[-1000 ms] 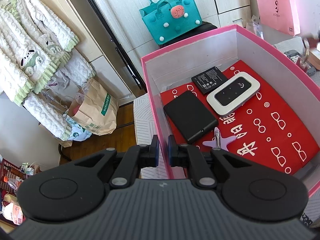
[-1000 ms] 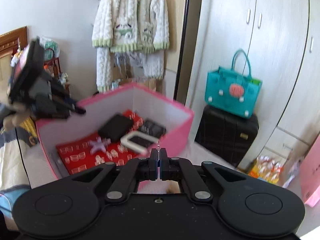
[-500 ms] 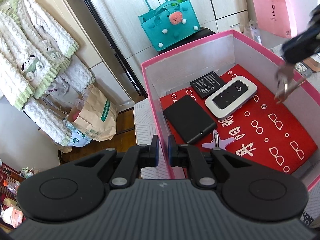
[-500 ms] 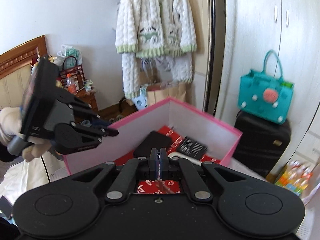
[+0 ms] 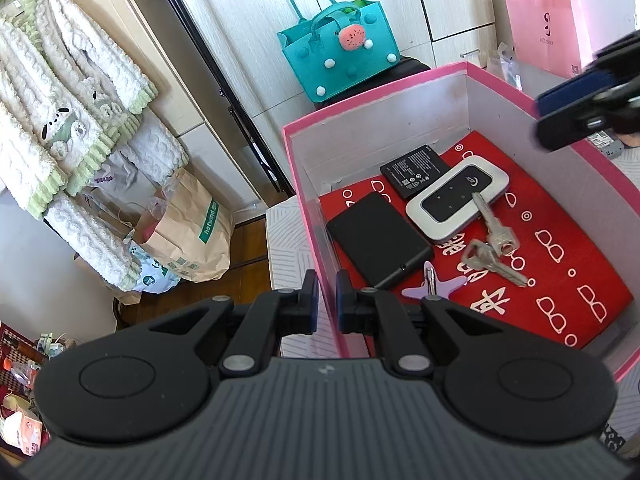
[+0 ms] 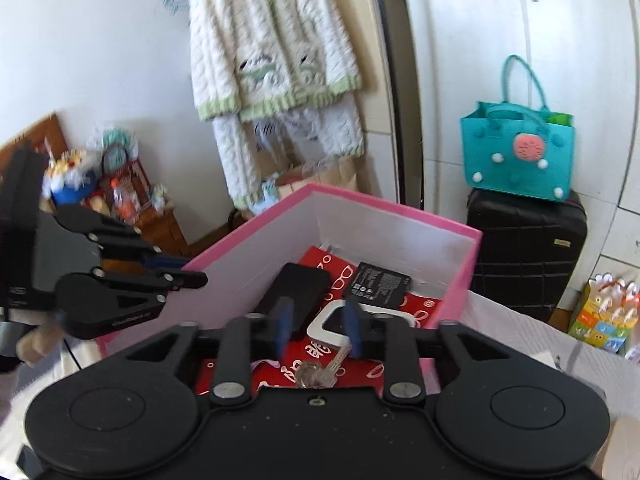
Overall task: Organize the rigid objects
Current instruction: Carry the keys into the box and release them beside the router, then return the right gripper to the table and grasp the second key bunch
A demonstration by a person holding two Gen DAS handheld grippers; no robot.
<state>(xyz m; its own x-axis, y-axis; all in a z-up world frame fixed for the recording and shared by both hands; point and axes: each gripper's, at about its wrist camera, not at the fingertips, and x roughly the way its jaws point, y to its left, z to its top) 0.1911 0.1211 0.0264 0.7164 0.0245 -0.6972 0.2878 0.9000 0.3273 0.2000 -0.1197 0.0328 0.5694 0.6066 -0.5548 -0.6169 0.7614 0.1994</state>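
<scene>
A pink box (image 5: 304, 184) with a red lining holds a black case (image 5: 378, 238), a black battery (image 5: 416, 170), a white and black router (image 5: 458, 200), a purple star clip (image 5: 434, 282) and a bunch of keys (image 5: 494, 242). My left gripper (image 5: 324, 304) is shut on the box's near wall. My right gripper (image 6: 318, 326) is open and empty above the box, with the keys (image 6: 316, 372) lying just below it. It shows at the right edge of the left wrist view (image 5: 584, 112).
A teal handbag (image 5: 338, 54) sits on a black suitcase (image 6: 524, 252) behind the box. A pink bag (image 5: 546, 30) hangs at the far right. A white cardigan (image 5: 60, 116) hangs at left above paper bags (image 5: 188, 236). The box stands on a pale patterned surface (image 5: 288, 240).
My right gripper has opened and let go of the keys, which now lie on the red lining beside the router. My left gripper has kept its hold on the box wall.
</scene>
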